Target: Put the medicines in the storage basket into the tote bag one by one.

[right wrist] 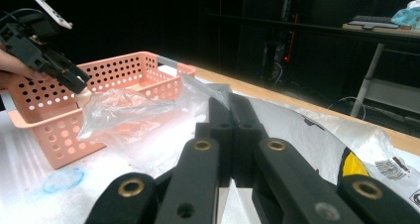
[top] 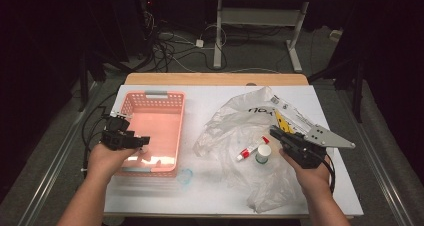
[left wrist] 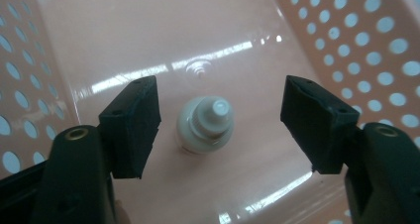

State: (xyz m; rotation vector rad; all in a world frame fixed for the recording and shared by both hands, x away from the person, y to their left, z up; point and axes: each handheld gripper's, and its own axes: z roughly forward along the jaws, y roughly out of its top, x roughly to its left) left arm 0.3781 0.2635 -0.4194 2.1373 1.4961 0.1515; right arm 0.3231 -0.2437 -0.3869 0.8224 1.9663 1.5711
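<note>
Small white bottle (left wrist: 204, 122), neck up, standing upright on pink basket (left wrist: 341, 40) floor

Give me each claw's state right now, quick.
Left claw: open over the pink basket, a small white bottle between the jaws, untouched.
Right claw: closed, pinching the clear plastic bag.

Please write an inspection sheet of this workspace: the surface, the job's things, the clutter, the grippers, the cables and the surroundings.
Surface: white table, one blue stain.
Job's things: small white bottle in pink basket; plastic bag with red-capped tube and white jar.
Clutter: nothing seen.
Grippers: left gripper open over the bottle, pads apart from it; right gripper shut on the bag.
Cables: tangle on floor behind the table.
Surroundings: dark room, desk frame.
</note>
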